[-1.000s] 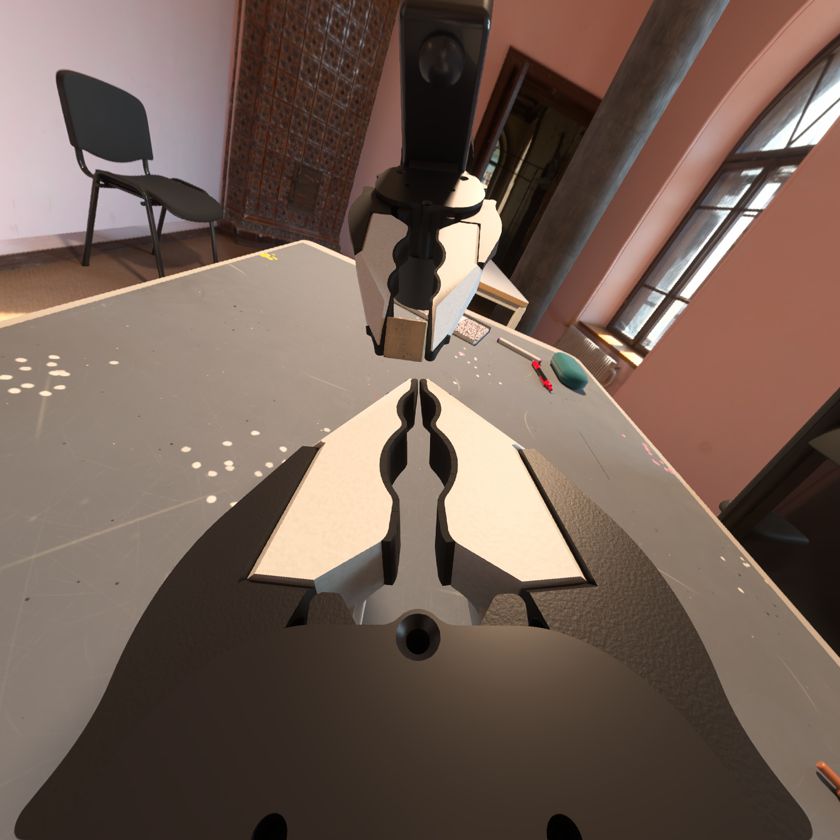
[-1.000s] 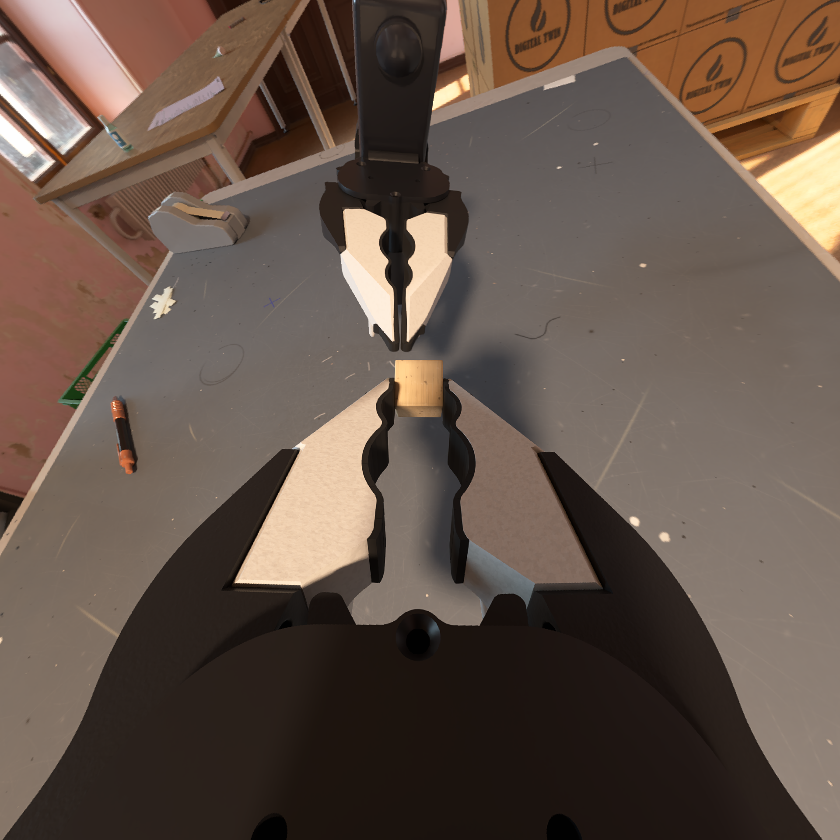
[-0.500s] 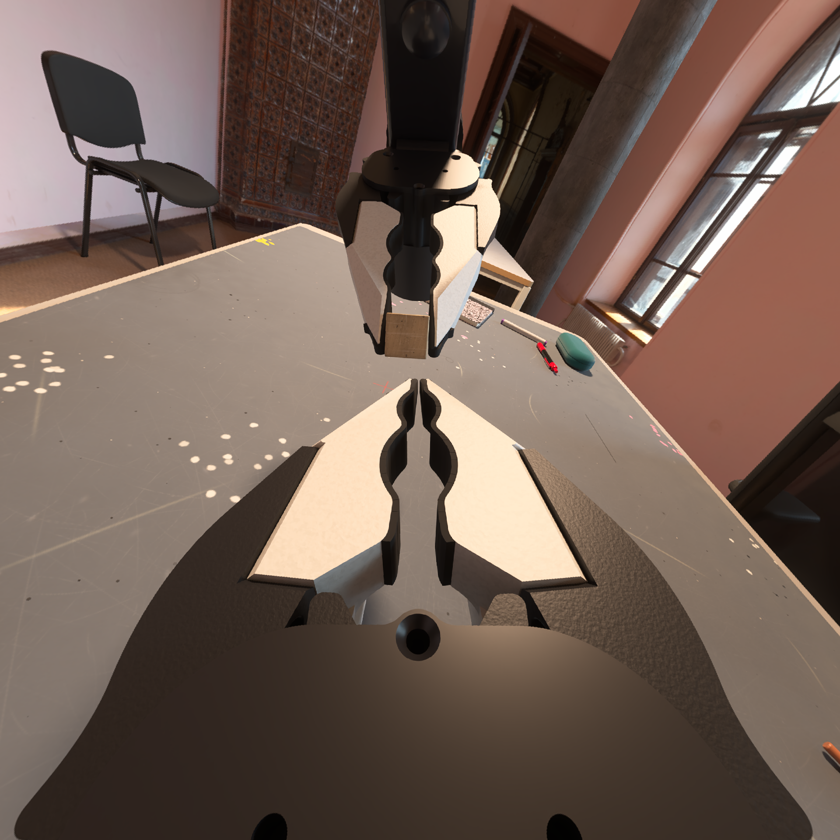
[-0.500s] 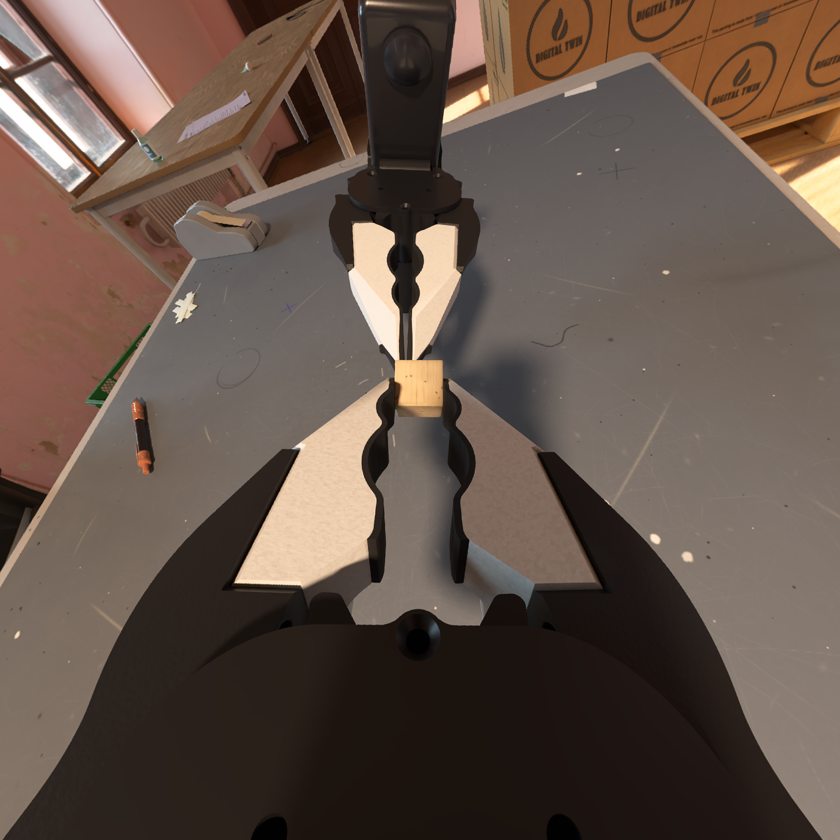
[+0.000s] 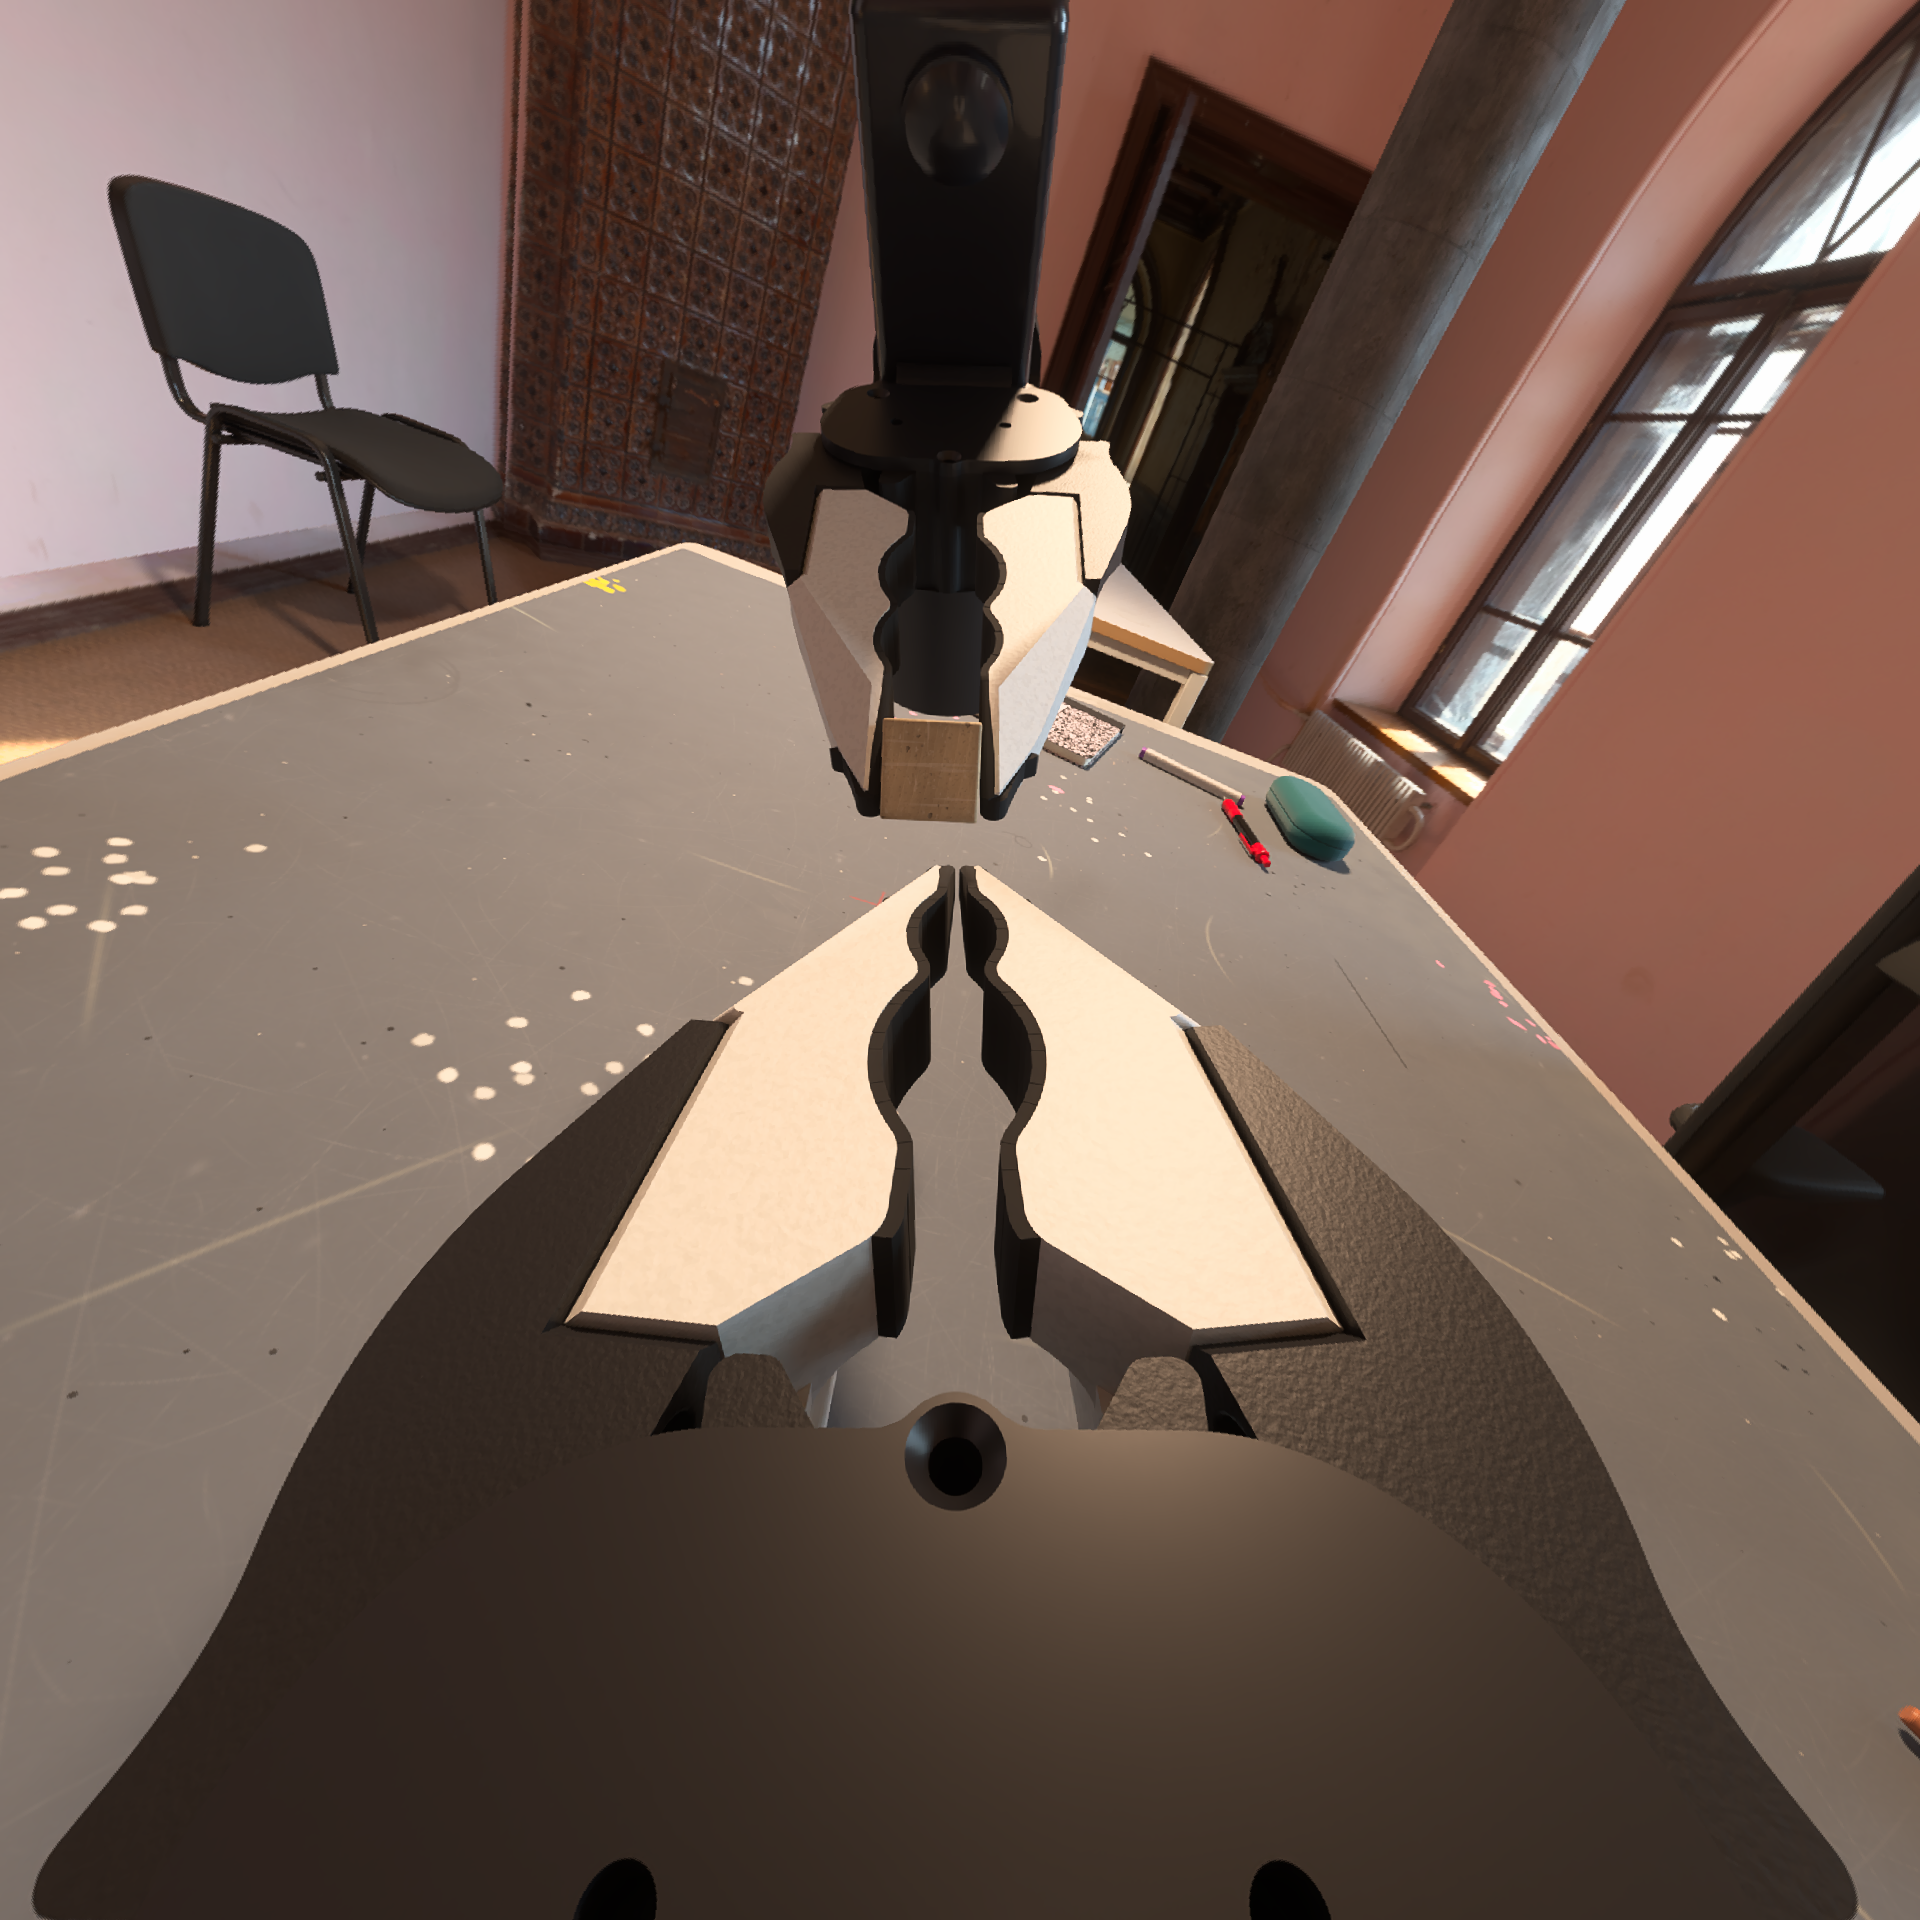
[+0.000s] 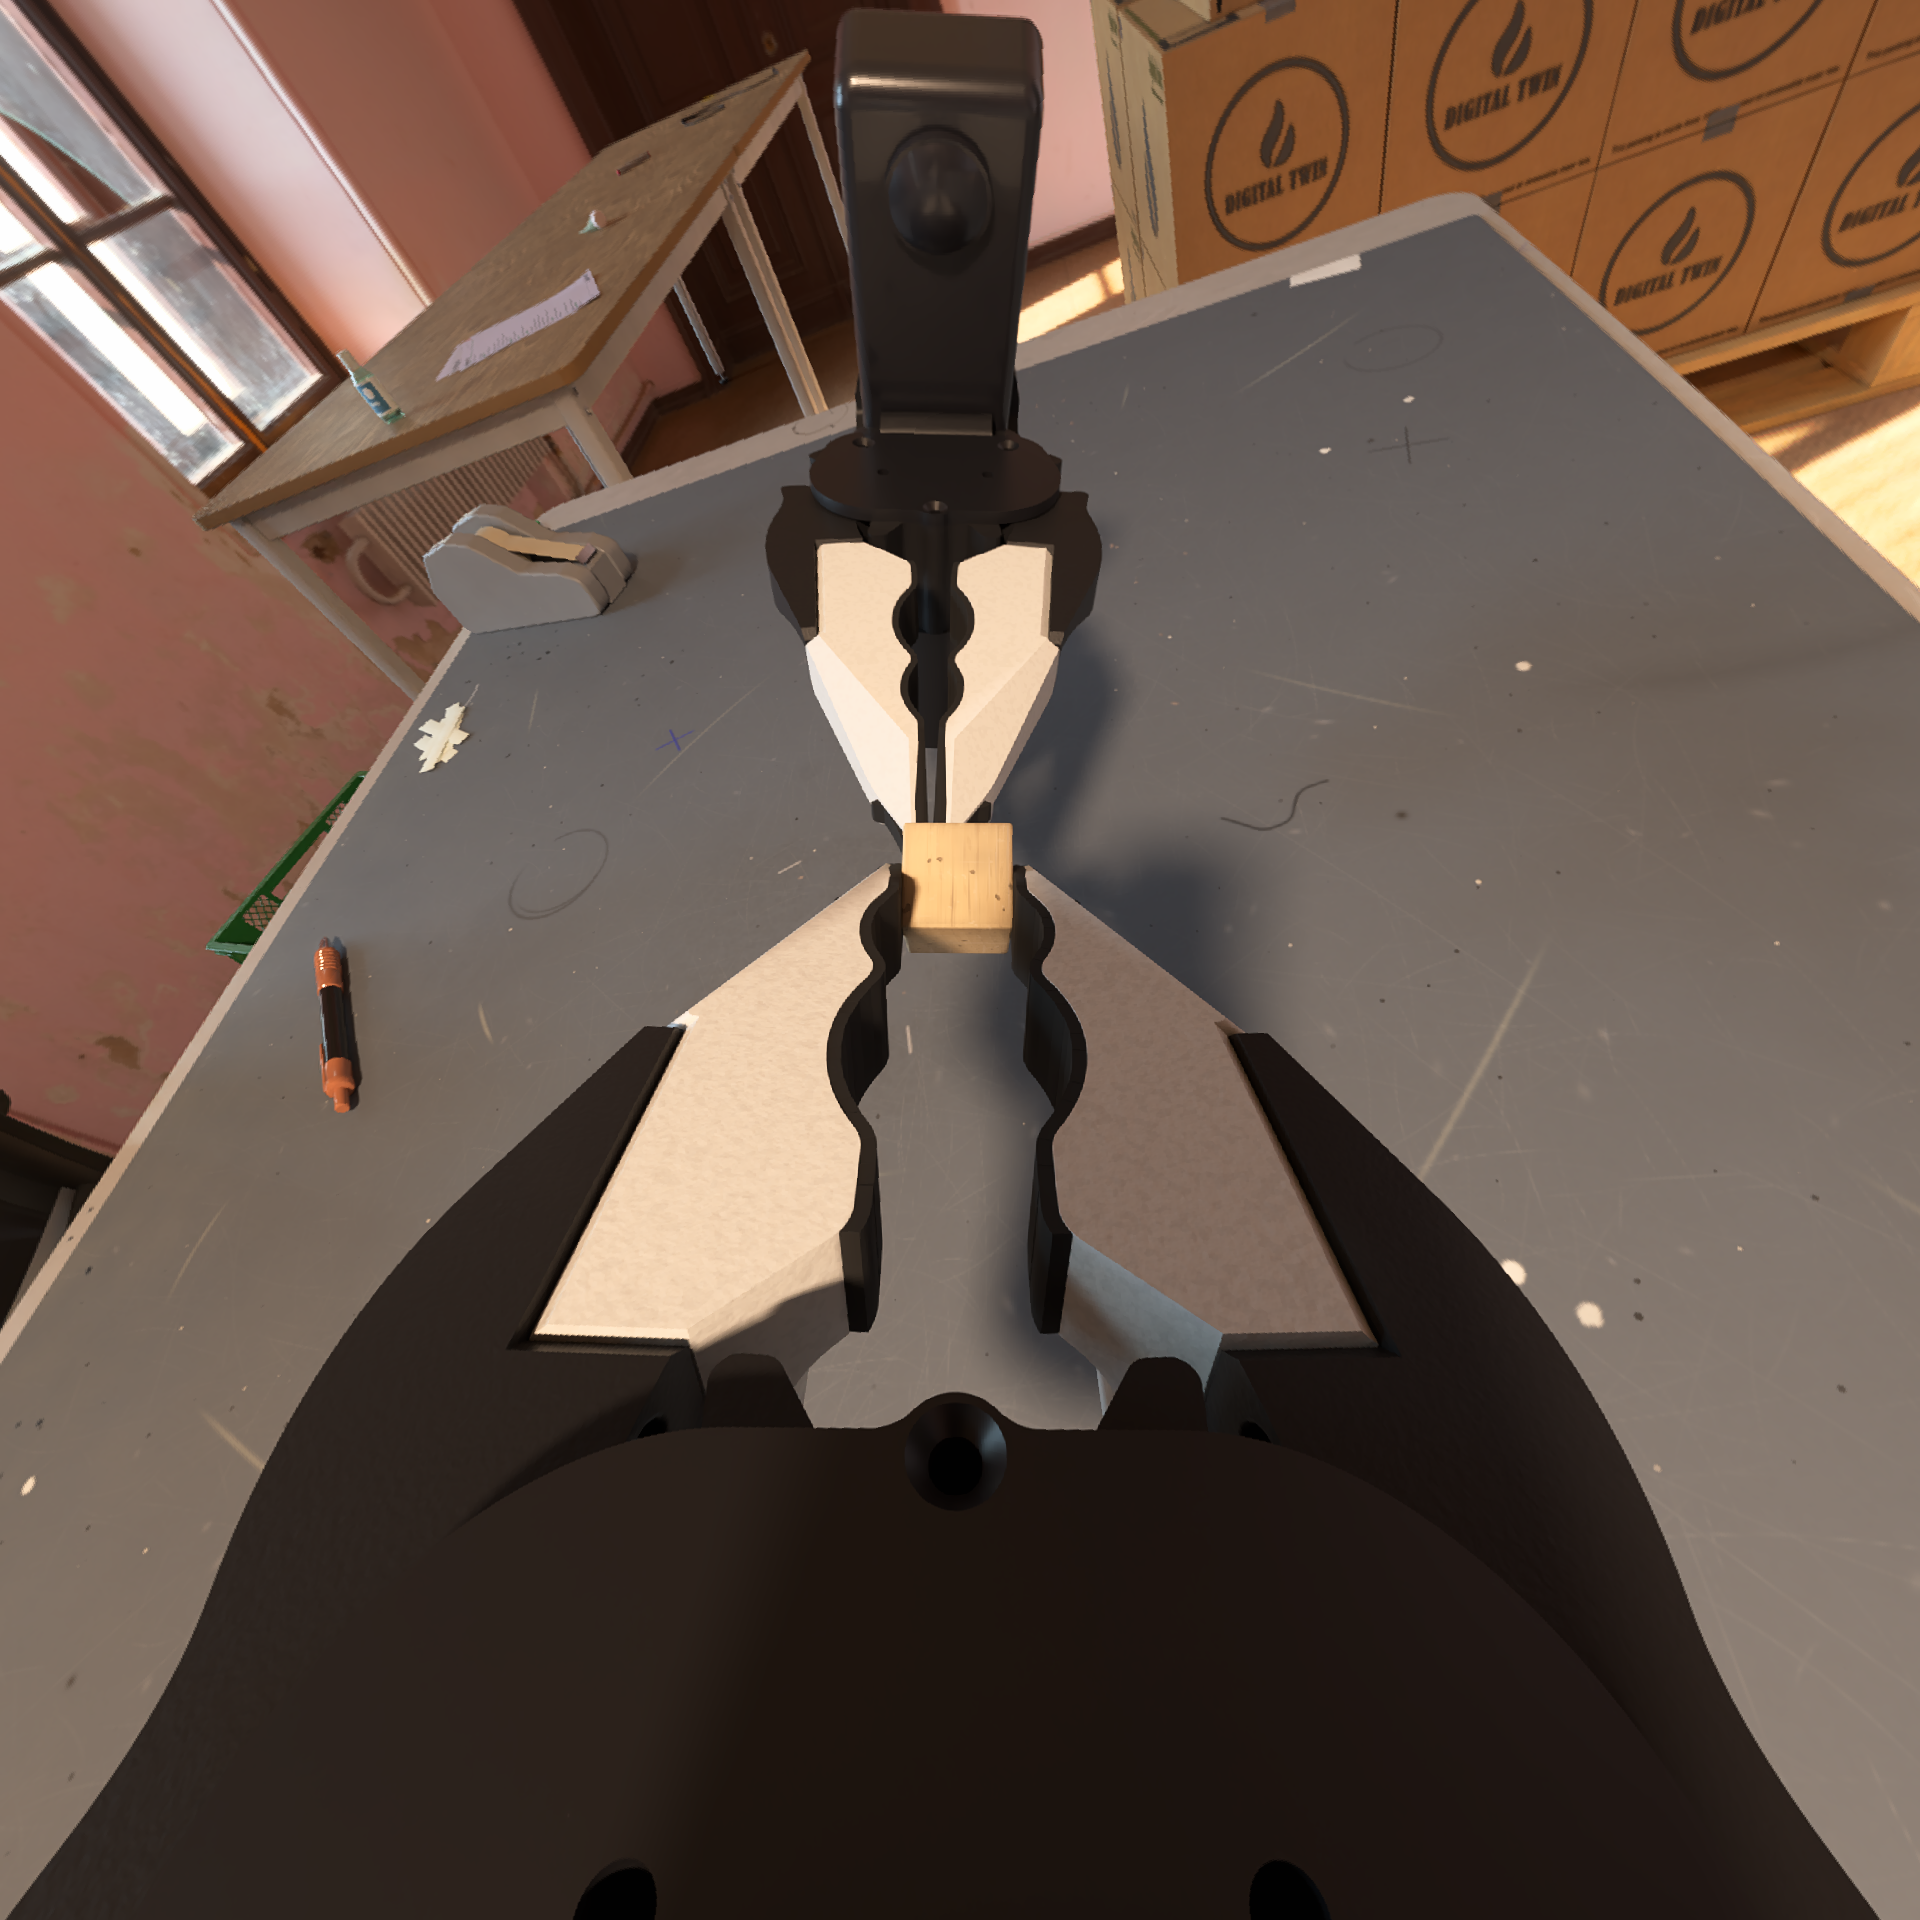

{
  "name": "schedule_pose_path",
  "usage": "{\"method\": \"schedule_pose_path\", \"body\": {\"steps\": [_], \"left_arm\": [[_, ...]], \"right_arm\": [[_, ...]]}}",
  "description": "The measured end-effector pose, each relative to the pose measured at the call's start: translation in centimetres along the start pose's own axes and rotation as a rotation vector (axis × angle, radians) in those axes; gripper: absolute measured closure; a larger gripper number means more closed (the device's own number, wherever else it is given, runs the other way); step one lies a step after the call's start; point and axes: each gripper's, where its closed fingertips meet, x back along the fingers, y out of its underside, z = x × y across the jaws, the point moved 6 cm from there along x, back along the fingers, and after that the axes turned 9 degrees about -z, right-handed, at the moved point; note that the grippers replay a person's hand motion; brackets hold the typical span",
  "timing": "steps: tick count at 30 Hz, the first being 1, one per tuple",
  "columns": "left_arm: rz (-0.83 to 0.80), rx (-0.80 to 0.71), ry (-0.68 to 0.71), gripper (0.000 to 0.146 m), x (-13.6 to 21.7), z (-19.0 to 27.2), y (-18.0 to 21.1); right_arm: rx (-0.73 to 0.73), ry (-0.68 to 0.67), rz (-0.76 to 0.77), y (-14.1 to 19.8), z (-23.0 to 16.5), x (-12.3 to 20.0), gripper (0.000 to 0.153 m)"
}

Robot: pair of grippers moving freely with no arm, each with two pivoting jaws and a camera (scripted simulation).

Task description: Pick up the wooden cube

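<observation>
The wooden cube (image 6: 957, 886) is a small light-brown block held between the tips of my right gripper (image 6: 957, 904), which is shut on it above the grey table (image 6: 1455, 935). In the left wrist view the cube (image 5: 930, 769) shows in the far gripper (image 5: 932, 800), which faces me. My left gripper (image 5: 955, 878) is shut and empty, its tips just short of the cube. In the right wrist view the left gripper (image 6: 928, 821) points at me, its tips right behind the cube.
An orange and black pen (image 6: 335, 1023), a grey tape dispenser (image 6: 525, 566) and a paper scrap (image 6: 442, 736) lie at the table's left. A teal case (image 5: 1309, 819), a red pen (image 5: 1245, 831) and a marker (image 5: 1179, 774) lie at the far right corner. Cardboard boxes (image 6: 1558, 156) stand beyond.
The right gripper has lifted with the cube still in it. The two grippers have drawn closer, so the left one's tips now sit right behind the cube.
</observation>
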Motion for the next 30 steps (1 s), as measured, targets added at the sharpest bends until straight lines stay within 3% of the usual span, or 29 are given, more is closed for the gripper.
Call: {"method": "schedule_pose_path", "body": {"steps": [14,30], "left_arm": [[-0.006,-0.034,-0.033,0.145,0.04,0.07,-0.05],[0.015,-0.094,-0.041,0.145,0.08,0.46,-0.24]], "right_arm": [[0.081,0.087,0.03,0.06,-0.23,-0.13,0.133],[0.08,0.009,0.126,-0.01,-0.29,-0.21,0.133]]}}
